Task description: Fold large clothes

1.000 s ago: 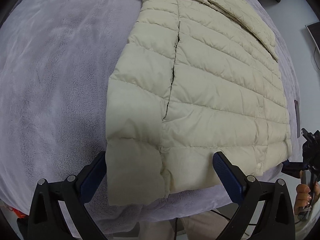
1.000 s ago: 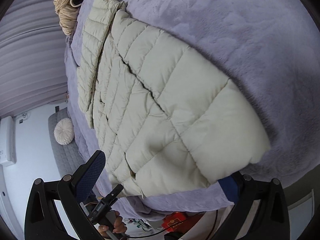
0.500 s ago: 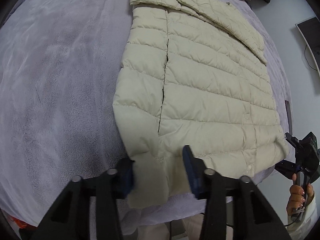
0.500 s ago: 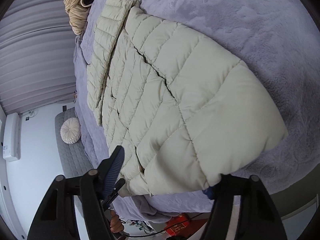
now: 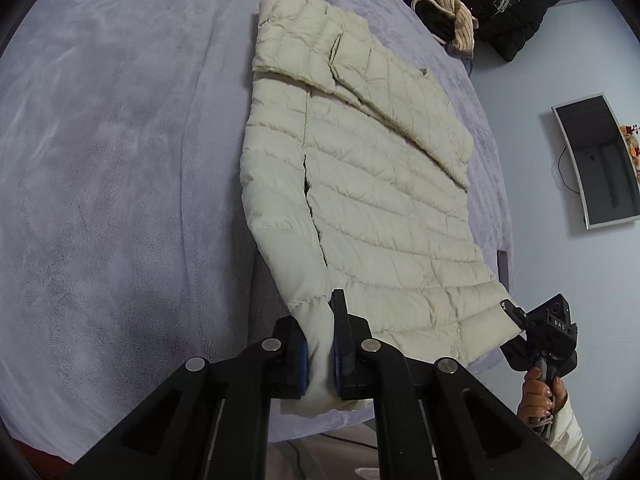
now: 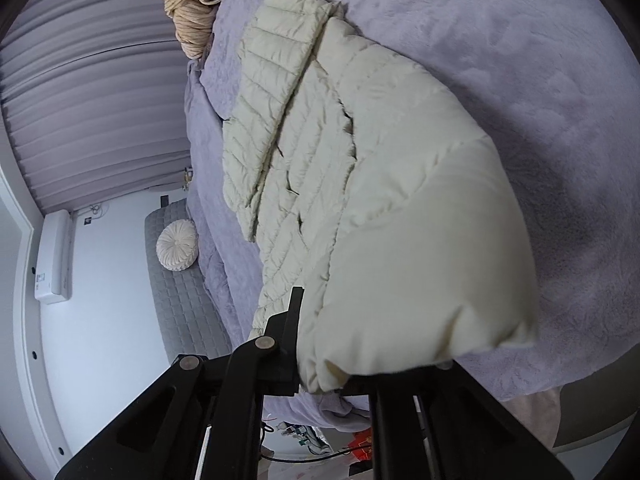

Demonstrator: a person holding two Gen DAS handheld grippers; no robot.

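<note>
A cream quilted puffer jacket [image 5: 372, 184] lies on a lilac fleece bed cover [image 5: 112, 160], sleeves folded in over the body. My left gripper [image 5: 320, 354] is shut on the jacket's near-left hem corner and lifts it. My right gripper [image 6: 320, 360] is shut on the other hem corner; the raised jacket [image 6: 408, 216] bulges over its right finger and hides it. The right gripper also shows in the left wrist view [image 5: 520, 320], clamped on the hem's right corner.
A beige knit and black clothes [image 5: 460, 8] are piled at the far end of the bed. A wall screen [image 5: 596, 160] hangs at the right. A grey quilted bench with a round cushion [image 6: 176, 244] stands beside the bed. The bed's front edge lies just below my grippers.
Both grippers went from open around the hem to shut on its corners. The hem has risen off the bed and the views have pulled back.
</note>
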